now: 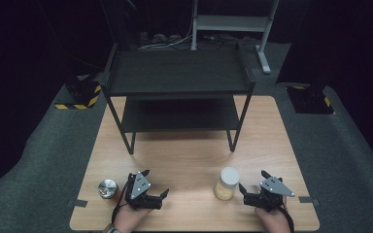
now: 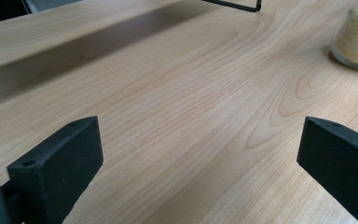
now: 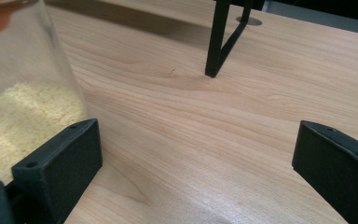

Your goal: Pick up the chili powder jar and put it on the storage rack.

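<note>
Both grippers low near table (image 1: 194,160) front edge. Left gripper (image 1: 155,183) jaws wide apart, bare wood btwn. Right gripper (image 1: 253,182) jaws apart, jar (image 1: 227,183) of yellow grains just beside. Metal tin (image 1: 108,188) by left edge. Black shelf rack (image 1: 177,92) at back; open wood in middle.

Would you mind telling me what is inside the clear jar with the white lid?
The clear jar with the white lid holds pale yellow grains, filling roughly its lower half. An orange-red part shows near its top in the right gripper view; what it is cannot be told.
</note>
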